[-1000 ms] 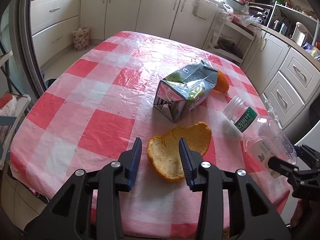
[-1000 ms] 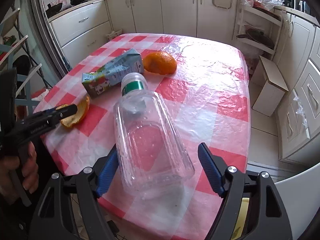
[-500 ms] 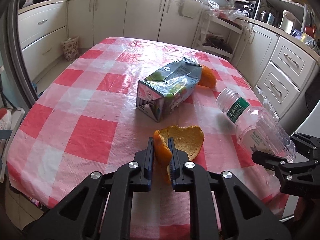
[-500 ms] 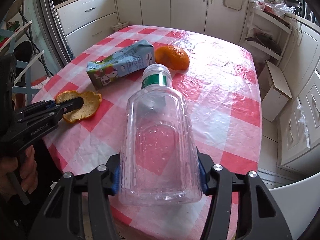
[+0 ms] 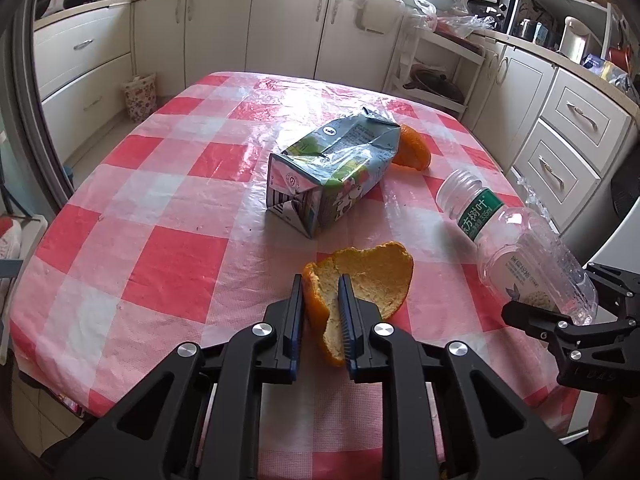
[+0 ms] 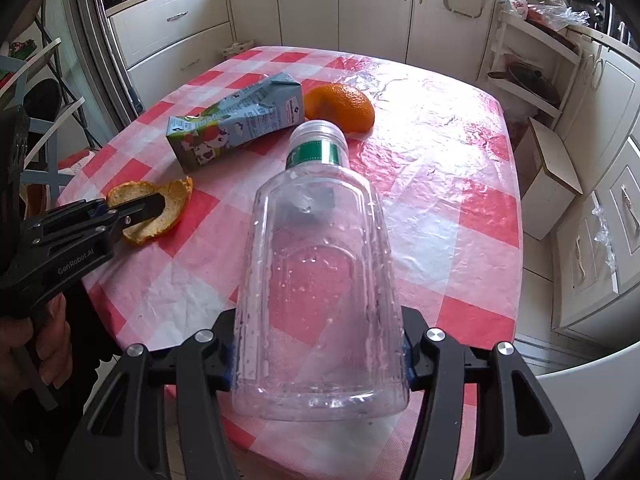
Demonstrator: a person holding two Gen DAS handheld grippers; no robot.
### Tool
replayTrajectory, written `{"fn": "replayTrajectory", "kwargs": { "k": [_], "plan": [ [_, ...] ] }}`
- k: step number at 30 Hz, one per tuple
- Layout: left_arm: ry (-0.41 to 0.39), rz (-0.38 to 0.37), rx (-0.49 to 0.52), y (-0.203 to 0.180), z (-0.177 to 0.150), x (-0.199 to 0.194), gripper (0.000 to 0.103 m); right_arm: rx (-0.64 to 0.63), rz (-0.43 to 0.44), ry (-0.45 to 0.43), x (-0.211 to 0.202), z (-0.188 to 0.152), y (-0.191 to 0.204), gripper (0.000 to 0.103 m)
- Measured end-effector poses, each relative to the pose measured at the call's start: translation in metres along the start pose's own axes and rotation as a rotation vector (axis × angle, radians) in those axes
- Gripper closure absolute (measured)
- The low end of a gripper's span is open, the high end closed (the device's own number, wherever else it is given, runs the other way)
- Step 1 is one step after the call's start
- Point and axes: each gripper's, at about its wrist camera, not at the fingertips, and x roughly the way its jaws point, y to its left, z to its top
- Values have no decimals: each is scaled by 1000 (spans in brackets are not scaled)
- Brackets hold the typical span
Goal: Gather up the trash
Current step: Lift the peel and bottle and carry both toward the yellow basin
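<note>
Left gripper (image 5: pixel 320 312) clamped on the folded rim of the orange peel (image 5: pixel 372 280), near the table's (image 5: pixel 120 216) front edge: light, limp, liable to tear. Centre: crumpled milk carton (image 5: pixel 332 172) and a second peel (image 5: pixel 414 150), uncollected. Right gripper (image 6: pixel 318 354) clamped across the empty plastic bottle (image 6: pixel 320 280): light, slick, crushable. The far tabletop offers room.

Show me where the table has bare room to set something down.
Bare cloth lies left of the milk carton up to the table edge, and behind it. Crowded: carton, orange half, peel in the left gripper, bottle in the right gripper.
</note>
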Motion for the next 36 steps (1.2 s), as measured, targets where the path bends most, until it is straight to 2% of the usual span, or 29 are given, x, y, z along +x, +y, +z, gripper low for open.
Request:
{"fn": "replayTrajectory", "kwargs": {
  "k": [12, 22, 27, 31, 33, 36],
  "plan": [
    [4, -30, -19, 1, -1, -6, 91, 39, 8, -10, -20, -13, -12, 47],
    [-44, -113, -33, -17, -3, -41, 97, 142, 21, -43, -49, -36, -42, 47],
    [-42, -117, -53, -17, -5, -47, 98, 170, 8, -75, -66, -45, -51, 47],
    [-16, -108, -25, -18, -7, -44, 98, 185, 6, -94, -73, -48, -53, 47],
    [-5, -95, -24, -15, -10, -41, 97, 192, 7, -99, -75, -50, -55, 47],
    [32, -92, -28, -11, -16, -34, 79, 192, 10, -107, -77, -51, -55, 47]
  ]
}}
